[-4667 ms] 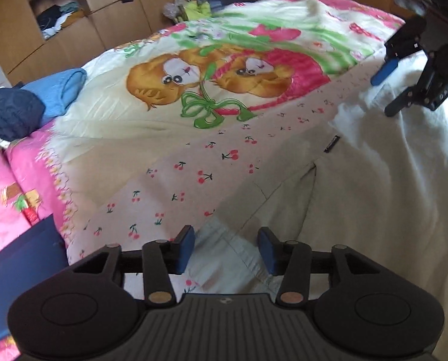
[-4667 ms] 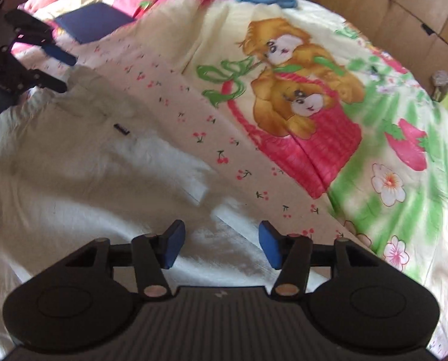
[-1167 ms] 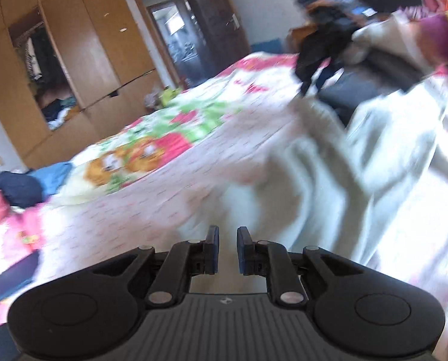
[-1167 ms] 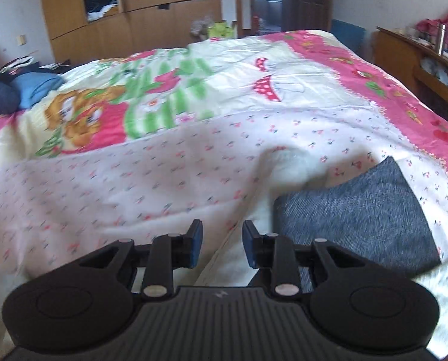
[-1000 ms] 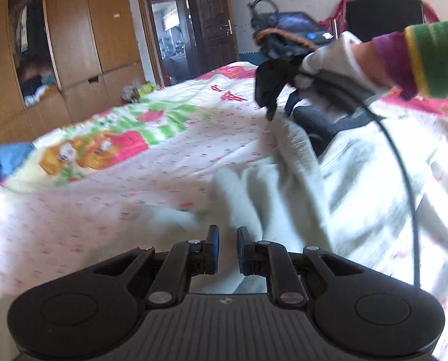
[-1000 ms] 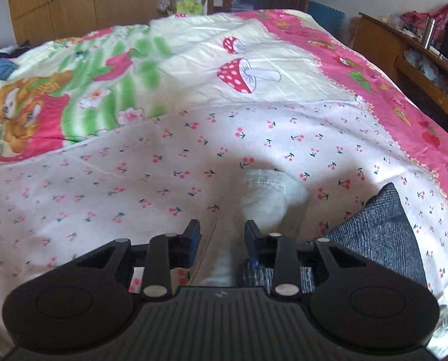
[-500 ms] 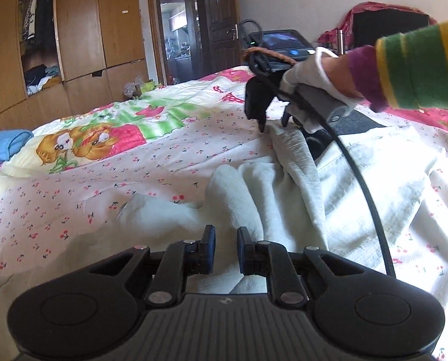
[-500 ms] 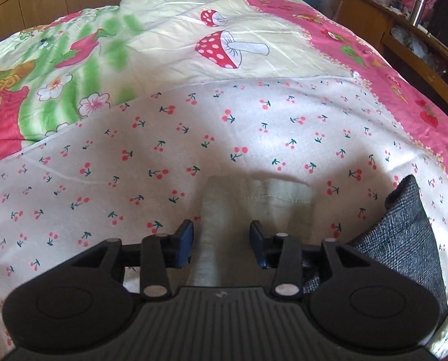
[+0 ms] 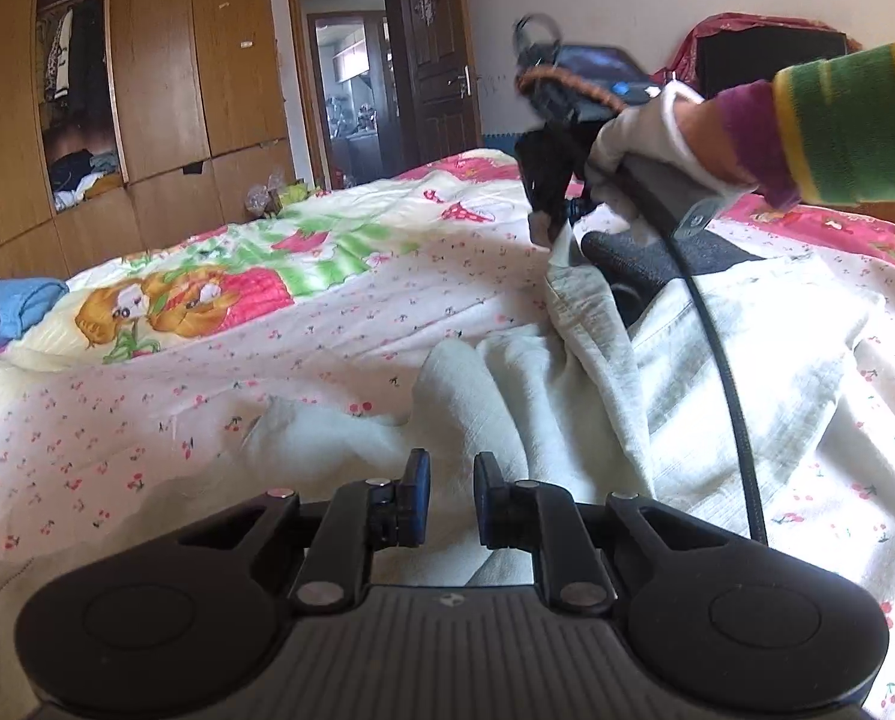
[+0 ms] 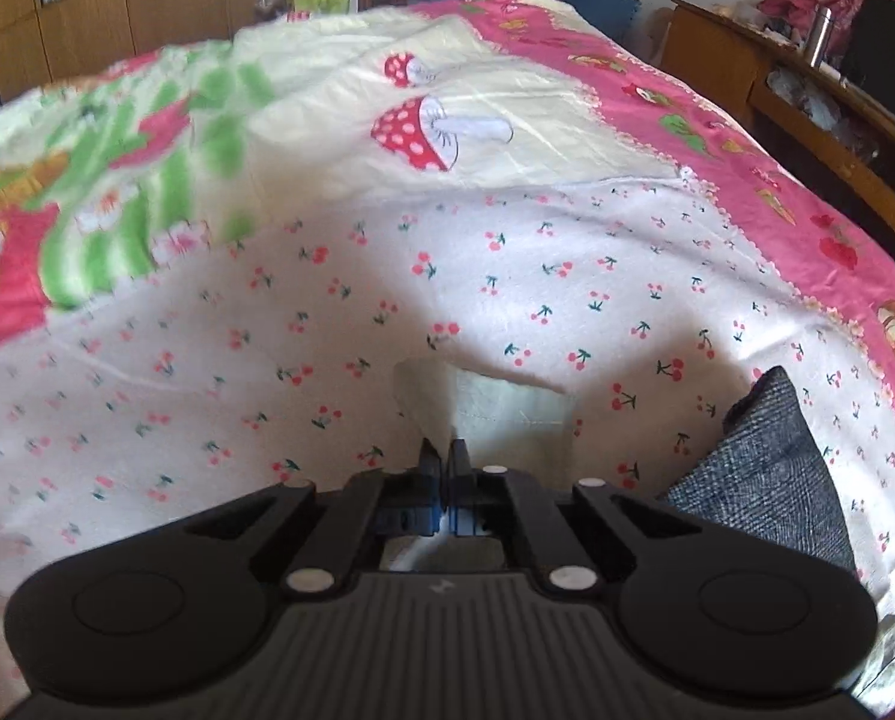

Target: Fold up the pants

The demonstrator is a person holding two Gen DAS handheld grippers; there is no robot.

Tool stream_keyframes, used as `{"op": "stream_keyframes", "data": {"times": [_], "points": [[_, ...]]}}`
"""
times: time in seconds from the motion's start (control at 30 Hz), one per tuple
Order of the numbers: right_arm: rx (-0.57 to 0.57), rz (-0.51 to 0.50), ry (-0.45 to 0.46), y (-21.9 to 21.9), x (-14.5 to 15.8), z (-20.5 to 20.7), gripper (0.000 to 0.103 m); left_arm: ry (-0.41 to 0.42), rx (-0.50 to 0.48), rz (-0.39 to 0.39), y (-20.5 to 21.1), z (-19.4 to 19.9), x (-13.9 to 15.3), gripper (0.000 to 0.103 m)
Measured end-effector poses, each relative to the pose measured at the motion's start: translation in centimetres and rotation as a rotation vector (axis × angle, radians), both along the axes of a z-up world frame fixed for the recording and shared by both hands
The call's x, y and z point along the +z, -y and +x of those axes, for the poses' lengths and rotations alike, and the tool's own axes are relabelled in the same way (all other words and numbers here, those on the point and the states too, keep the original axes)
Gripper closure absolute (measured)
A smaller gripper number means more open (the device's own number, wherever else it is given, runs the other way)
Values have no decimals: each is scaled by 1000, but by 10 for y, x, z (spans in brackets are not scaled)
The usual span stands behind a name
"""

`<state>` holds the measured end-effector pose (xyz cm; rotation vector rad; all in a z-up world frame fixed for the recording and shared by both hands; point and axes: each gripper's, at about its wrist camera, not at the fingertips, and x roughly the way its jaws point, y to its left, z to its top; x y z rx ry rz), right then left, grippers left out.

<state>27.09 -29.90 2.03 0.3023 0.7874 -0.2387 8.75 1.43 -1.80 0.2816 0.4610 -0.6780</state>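
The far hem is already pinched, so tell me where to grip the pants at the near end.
Grip the raised ridge of the pants just ahead of the left gripper, coming low from the near side and straddling it: it stands up off the sheet.

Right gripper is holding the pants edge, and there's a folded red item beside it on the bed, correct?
Not quite: the folded item beside the right gripper is dark grey, not red, as the right wrist view shows. The gripper is indeed clamped on the pants edge.
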Motion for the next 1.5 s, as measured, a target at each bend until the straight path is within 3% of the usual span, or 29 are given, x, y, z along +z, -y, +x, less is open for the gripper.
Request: {"op": "stream_keyframes", "data": {"times": [0.2,0.33,0.4,0.47,0.6,0.7,0.8,1.07,1.17,1.23,1.37,1.4,1.43,1.47,1.5], "points": [[0,229,301,46,75,-100,101,28,-18,3,9,-8,14,68],[-54,330,440,88,89,-172,101,29,-52,15,20,-22,21,68],[-98,380,470,109,77,-207,101,19,-93,24,28,-31,22,67],[-159,377,430,124,50,-228,101,16,-143,66,41,-41,16,64],[-270,470,287,157,-32,-238,93,37,-242,232,72,-61,-5,63],[-341,542,283,173,-71,-254,89,41,-293,309,83,-75,-13,63],[-378,625,304,186,-88,-265,61,24,-309,330,91,-79,-12,63],[-400,800,424,198,-101,-299,53,38,-319,352,110,-80,-11,62],[-379,800,436,193,-95,-299,49,38,-318,358,112,-81,-12,62],[-372,769,407,188,-95,-295,42,40,-317,360,112,-82,-12,62],[-413,707,344,182,-104,-288,42,40,-318,371,111,-83,-15,62],[-420,712,344,181,-107,-286,52,38,-321,371,111,-83,-15,62],[-414,723,336,181,-110,-283,84,37,-323,372,111,-82,-15,62],[-416,754,322,183,-111,-278,100,40,-324,373,112,-80,-14,62],[-415,788,337,185,-109,-277,99,49,-324,373,113,-79,-12,62]]}}
